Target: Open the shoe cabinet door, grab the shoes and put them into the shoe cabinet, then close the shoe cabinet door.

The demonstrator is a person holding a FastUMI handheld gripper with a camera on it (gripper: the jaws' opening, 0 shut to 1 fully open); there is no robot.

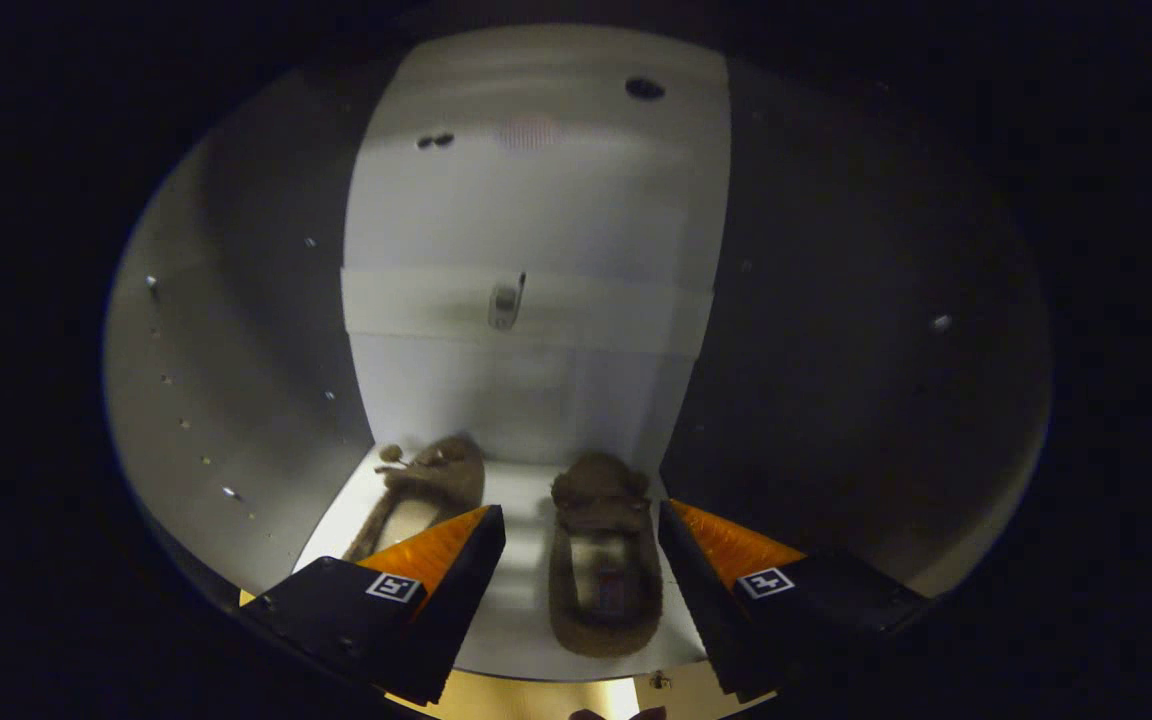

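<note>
Status: gripper [581,525] points into the open white shoe cabinet [526,200]. Fingers stand wide apart and hold nothing.

- Two brown fuzzy slippers sit side by side on the cabinet's white bottom shelf [521,580], toes toward the back wall.
- The right slipper [604,560] lies between the fingers and slightly ahead of the tips, heel end nearest the camera. Neither finger touches it; a strip of bare shelf shows on each side.
- The left slipper [431,490] lies just ahead of the left finger, which partly covers its heel end. It has a small bow or pompom at the toe.
- Beyond both slippers, on the back panel, a small metal fitting [505,305] sits on a horizontal band. The cabinet's grey side walls [236,350] rise to either side of the fingers.

Progress, as a judgement:
- Door open: done, since the view looks straight into the interior.
- Shoes in cabinet: looks done, both rest flat on the shelf and are free of the fingers.
- Door close: not done. The door itself cannot be made out from here.

Remaining: back the gripper out clear of the slippers, find the door edge, push it shut. Risk: the wide fingers could drag the right slipper out on retreat, so a straight pull-back seems best.
</note>
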